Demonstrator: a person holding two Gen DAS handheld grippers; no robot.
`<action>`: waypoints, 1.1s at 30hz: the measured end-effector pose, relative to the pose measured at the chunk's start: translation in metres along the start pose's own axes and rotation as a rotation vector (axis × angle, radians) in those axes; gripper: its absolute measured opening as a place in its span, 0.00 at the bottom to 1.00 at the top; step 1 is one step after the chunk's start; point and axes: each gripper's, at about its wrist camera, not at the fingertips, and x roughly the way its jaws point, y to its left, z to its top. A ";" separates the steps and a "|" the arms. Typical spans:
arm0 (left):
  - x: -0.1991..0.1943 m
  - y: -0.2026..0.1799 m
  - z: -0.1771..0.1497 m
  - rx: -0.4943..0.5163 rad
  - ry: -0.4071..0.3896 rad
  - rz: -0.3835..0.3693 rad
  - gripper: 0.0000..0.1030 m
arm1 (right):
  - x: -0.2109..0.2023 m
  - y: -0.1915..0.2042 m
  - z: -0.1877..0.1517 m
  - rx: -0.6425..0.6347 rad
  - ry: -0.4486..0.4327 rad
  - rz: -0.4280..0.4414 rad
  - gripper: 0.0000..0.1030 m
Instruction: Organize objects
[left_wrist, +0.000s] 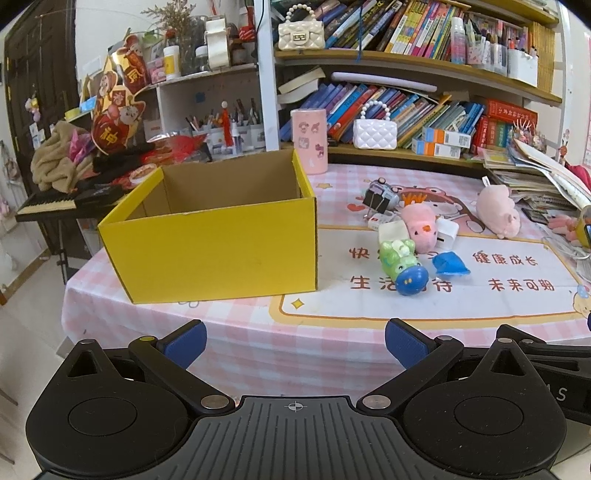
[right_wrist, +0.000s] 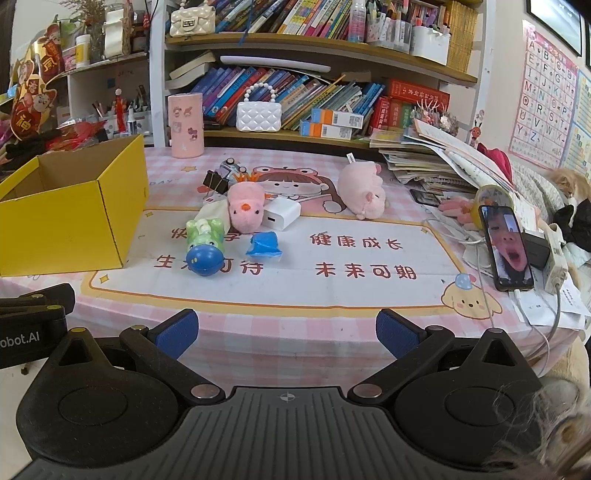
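An open yellow cardboard box (left_wrist: 221, 243) stands at the table's left; it also shows in the right wrist view (right_wrist: 70, 218) and looks empty. To its right lie a green and blue toy (left_wrist: 402, 266) (right_wrist: 205, 245), a blue toy piece (left_wrist: 448, 264) (right_wrist: 264, 245), a small pink plush (left_wrist: 419, 227) (right_wrist: 245, 205), a white charger (left_wrist: 447, 232) (right_wrist: 280, 213), a larger pink plush (left_wrist: 496, 210) (right_wrist: 362, 190) and a black binder clip (left_wrist: 376, 201) (right_wrist: 216, 182). My left gripper (left_wrist: 295, 343) and right gripper (right_wrist: 287, 334) are open and empty at the table's front edge.
A pink cylinder (left_wrist: 309, 140) (right_wrist: 185, 123) stands behind the box. A phone (right_wrist: 508, 251) with cables leans at the table's right edge. Stacked books and papers (right_wrist: 436, 162) lie at the back right. Bookshelves (left_wrist: 406, 55) run behind the table.
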 end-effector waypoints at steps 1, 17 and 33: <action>0.000 0.000 0.000 0.000 0.000 -0.001 1.00 | 0.000 0.000 0.000 0.000 0.000 0.000 1.00; 0.003 0.005 0.000 -0.025 0.030 -0.014 1.00 | -0.001 0.001 0.001 -0.006 -0.004 0.000 1.00; 0.000 0.005 0.005 -0.004 -0.001 -0.009 1.00 | -0.002 0.008 0.005 -0.029 -0.025 -0.024 1.00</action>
